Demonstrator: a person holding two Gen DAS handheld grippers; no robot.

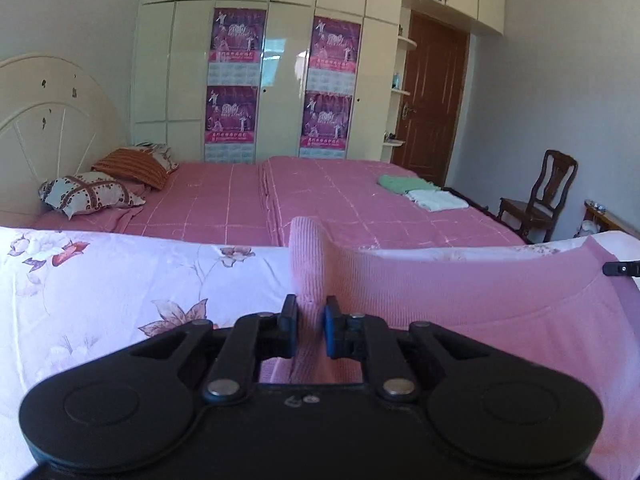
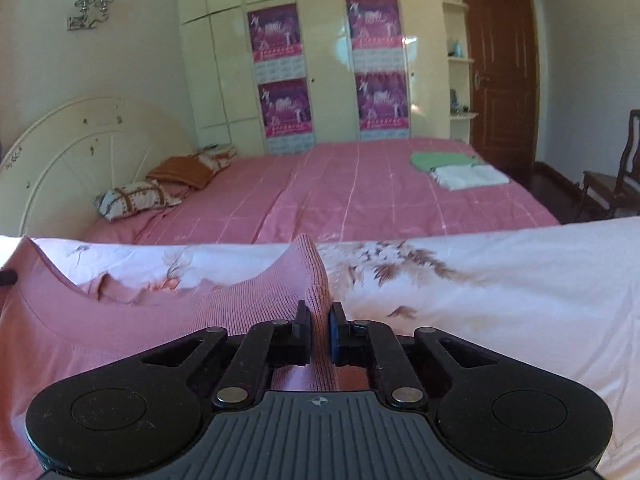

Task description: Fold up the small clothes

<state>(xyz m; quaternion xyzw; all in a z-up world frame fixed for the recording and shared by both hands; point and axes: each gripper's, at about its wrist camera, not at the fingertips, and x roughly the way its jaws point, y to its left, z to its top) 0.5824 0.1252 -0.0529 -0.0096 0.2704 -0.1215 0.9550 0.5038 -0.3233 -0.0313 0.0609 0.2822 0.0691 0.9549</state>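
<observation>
Pink knit top (image 1: 460,292), corners hidden in tongs (image 1: 311,320)

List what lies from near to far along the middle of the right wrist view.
Right claw shut on the pink knit garment → floral sheet → pink bedspread → wardrobe.

A big pink bed (image 1: 320,196) has pillows (image 1: 92,194) on it. A brown door (image 1: 430,100) and chair (image 1: 540,196) stand nearby.
</observation>
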